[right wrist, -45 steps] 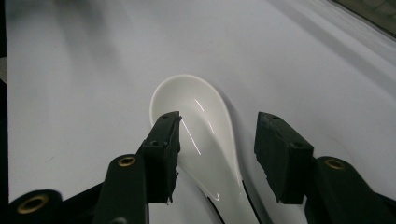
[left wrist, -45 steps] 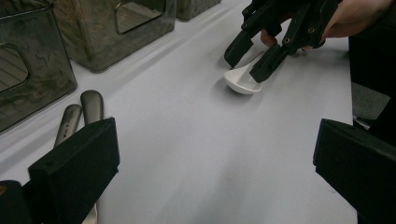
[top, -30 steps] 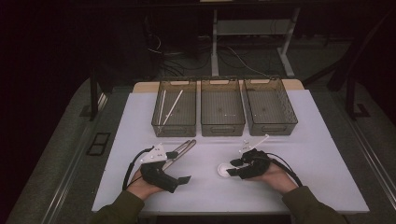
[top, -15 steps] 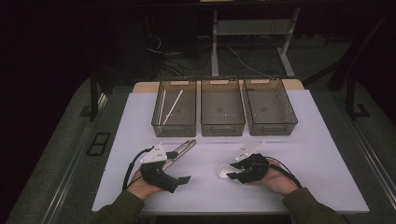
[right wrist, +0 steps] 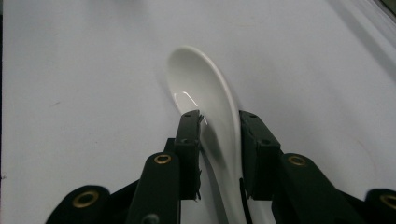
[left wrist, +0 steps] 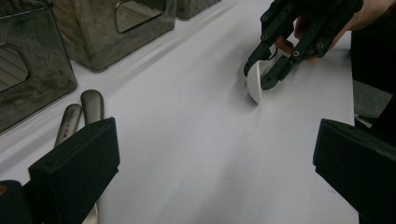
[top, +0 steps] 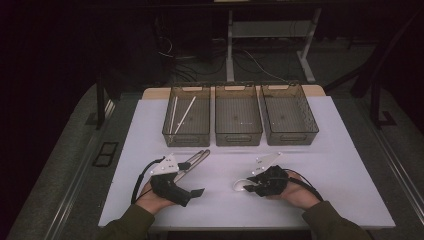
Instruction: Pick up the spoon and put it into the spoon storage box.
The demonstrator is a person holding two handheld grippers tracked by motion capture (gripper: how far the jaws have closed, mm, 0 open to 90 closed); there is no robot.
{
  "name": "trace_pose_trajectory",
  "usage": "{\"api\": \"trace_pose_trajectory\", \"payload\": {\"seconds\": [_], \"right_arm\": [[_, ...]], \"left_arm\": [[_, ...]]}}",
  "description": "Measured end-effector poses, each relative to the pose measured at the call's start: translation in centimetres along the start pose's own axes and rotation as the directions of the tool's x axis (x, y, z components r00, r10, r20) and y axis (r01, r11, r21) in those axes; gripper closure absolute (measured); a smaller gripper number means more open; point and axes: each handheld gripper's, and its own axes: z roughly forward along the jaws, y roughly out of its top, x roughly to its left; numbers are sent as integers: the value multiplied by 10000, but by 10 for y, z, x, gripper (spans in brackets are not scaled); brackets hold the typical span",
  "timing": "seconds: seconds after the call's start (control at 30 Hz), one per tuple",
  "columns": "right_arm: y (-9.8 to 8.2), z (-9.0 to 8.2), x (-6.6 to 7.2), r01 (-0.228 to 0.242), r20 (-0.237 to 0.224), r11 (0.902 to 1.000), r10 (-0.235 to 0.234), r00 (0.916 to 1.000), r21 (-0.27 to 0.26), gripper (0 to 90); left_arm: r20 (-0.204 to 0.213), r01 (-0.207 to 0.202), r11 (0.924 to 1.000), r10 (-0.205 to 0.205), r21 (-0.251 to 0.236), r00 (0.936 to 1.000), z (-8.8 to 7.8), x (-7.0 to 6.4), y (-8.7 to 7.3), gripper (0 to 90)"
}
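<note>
A white ceramic spoon [right wrist: 205, 88] lies on the white table [top: 320, 165], right of centre, tipped up on its edge [left wrist: 254, 84]. My right gripper [right wrist: 218, 135] has it by the handle. Its jaws have just been closing with the spoon between them, and both pads now rest against the handle [top: 247, 186]. My left gripper [left wrist: 215, 158] rests on the table at the left [top: 192, 179], wide open with nothing between its jaws. Two metal utensil handles [left wrist: 81, 116] lie beside its left jaw.
Three dark see-through bins stand in a row at the back. The left bin [top: 186, 137] holds two white sticks [top: 181, 115]; the middle bin [top: 238, 137] and right bin [top: 292, 137] look bare. The table's front edge is close to both hands.
The right gripper's jaws have drawn in around the white spoon, with the hand barely shifting. The left hand and gripper have stayed put.
</note>
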Motion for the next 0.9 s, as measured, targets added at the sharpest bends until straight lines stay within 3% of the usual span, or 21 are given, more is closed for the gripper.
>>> {"api": "trace_pose_trajectory", "payload": {"seconds": [0.07,0.47,0.77,0.9], "right_arm": [[0,0,1,-153,-110,9999,152,9998,-29,719],[0,-1,-1,1,-103,10000,0,9999,56,799],[1,-3,-3,-269,-114,9996,270,9996,56,805],[2,-8,-5,-645,-245,9977,640,9976,-188,805]], "left_arm": [[-1,-3,10000,3,1,10000,0,0,0,0],[5,-119,9999,119,-43,9999,0,0,0,0],[112,-353,9990,356,-284,9993,-1,1,-1,0],[75,-422,9986,425,-325,9991,-1,2,-2,0]]}}
